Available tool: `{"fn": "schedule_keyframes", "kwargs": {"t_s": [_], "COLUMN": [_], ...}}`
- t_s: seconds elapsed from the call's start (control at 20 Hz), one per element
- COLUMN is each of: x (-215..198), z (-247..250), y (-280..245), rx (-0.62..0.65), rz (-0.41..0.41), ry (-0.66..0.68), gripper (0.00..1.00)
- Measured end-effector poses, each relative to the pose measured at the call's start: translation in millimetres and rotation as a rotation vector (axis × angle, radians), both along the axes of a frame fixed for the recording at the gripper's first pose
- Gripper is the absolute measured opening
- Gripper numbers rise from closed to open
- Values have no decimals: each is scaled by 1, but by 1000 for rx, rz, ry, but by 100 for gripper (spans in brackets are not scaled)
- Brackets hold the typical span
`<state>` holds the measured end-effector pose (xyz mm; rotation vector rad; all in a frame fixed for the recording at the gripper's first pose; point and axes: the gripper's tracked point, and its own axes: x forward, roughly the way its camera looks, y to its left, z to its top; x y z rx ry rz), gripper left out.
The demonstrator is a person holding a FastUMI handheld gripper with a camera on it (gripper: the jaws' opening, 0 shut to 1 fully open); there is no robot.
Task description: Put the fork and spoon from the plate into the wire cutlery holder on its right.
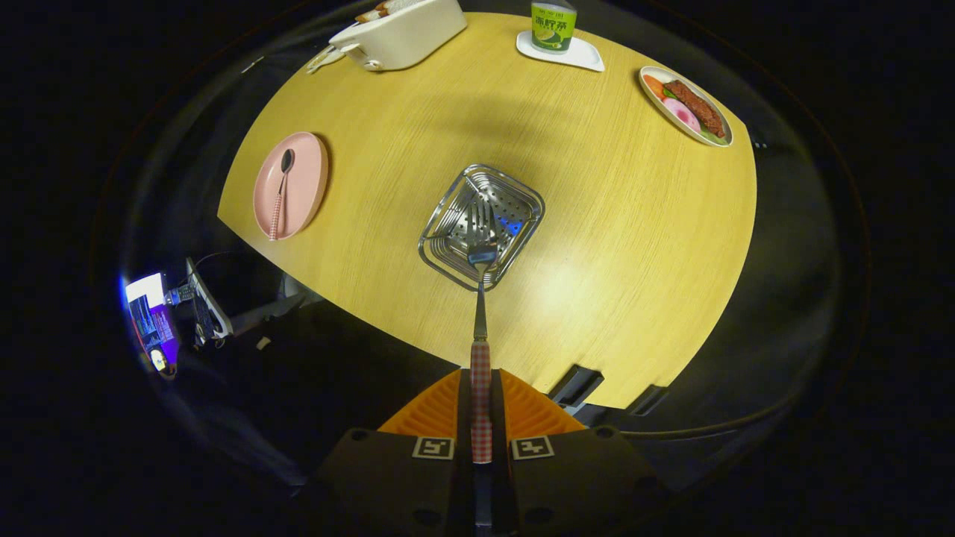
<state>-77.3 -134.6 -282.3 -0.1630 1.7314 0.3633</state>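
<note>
My gripper (481, 403) is shut on the checkered handle of the fork (481, 313), both fingers pressed against it. The fork points straight ahead, high above the table, its tines over the near rim of the metal cutlery holder (448, 216), a square perforated basket seen from above. Left of the holder lies the pink plate (306, 183) with the spoon (280, 195) on it, bowl away from me, checkered handle toward the table's edge.
On the round wooden table (612, 239) stand a white toaster (403, 33) at the far left, a green can on a white coaster (553, 26), and a plate of food (686, 104) at the far right. A lit screen (153, 321) sits below the table's left edge.
</note>
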Motion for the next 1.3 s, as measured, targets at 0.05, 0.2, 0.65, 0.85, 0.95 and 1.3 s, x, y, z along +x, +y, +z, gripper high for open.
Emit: {"fn": "schedule_keyframes", "kwargs": {"t_s": [0.05, 0.2, 0.65, 0.85, 0.95, 1.3], "x": [3, 9, 31, 34, 37, 64], "z": [-3, -11, -33, -39, -39, -19], "y": [0, 1, 16, 18, 22, 35], "rx": [-8, -48, -110, -97, -71, 46], "rz": [13, 37, 31, 12, -5, -94], "ry": [28, 109, 206, 197, 171, -49], "gripper": [13, 13, 14, 16, 17, 26]}}
